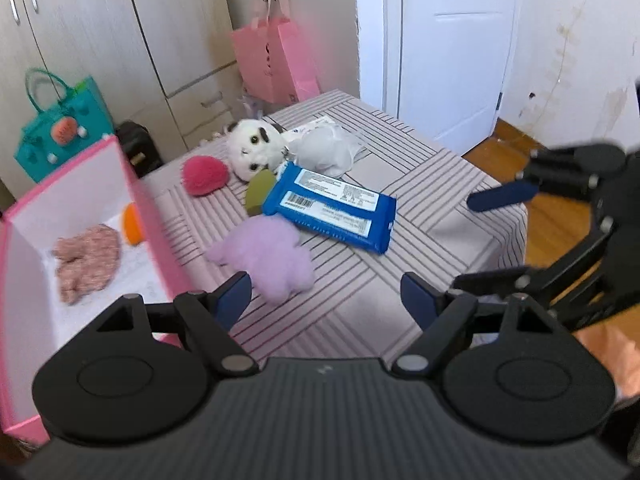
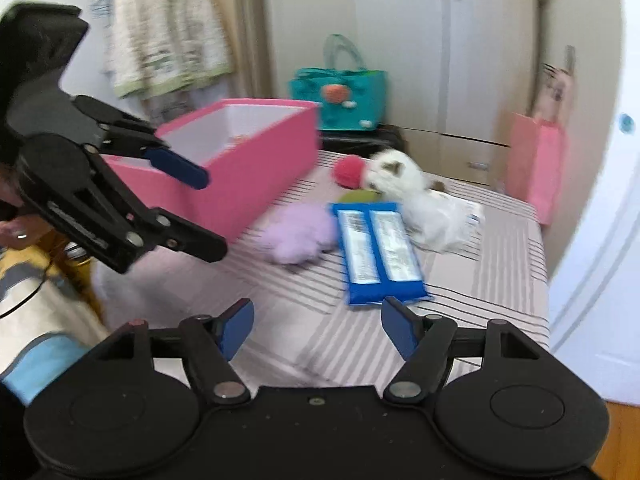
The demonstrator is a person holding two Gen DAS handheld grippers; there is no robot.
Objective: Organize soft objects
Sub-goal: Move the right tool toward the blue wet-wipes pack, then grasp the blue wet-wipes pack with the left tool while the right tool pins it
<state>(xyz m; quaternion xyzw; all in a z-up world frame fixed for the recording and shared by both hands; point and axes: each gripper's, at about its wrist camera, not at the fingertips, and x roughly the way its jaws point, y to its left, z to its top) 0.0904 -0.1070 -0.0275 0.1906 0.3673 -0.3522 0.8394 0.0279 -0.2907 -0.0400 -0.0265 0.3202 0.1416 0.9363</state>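
A pink box [image 1: 136, 196] stands at the table's left; inside lie a pinkish knitted piece [image 1: 86, 260] and an orange soft thing [image 1: 132, 224]. On the striped table lie a lilac plush [image 1: 268, 256], a red pompom [image 1: 204, 176], a white panda-like plush [image 1: 256, 152], an olive-green soft piece [image 1: 258, 192], a white cloth bundle [image 1: 326, 152] and a blue wipes pack [image 1: 332, 208]. My left gripper [image 1: 326, 300] is open and empty, just short of the lilac plush. My right gripper [image 2: 316, 328] is open and empty, close to the blue pack [image 2: 380, 256]. The lilac plush [image 2: 296, 236] and the box [image 2: 240, 160] also show there.
A teal bag [image 1: 60, 132] and a dark case [image 1: 136, 148] stand behind the box. A pink paper bag [image 1: 272, 60] hangs by the wardrobe. A white door [image 1: 448, 40] is at the back right. The table's right edge [image 1: 520, 216] drops to wooden floor.
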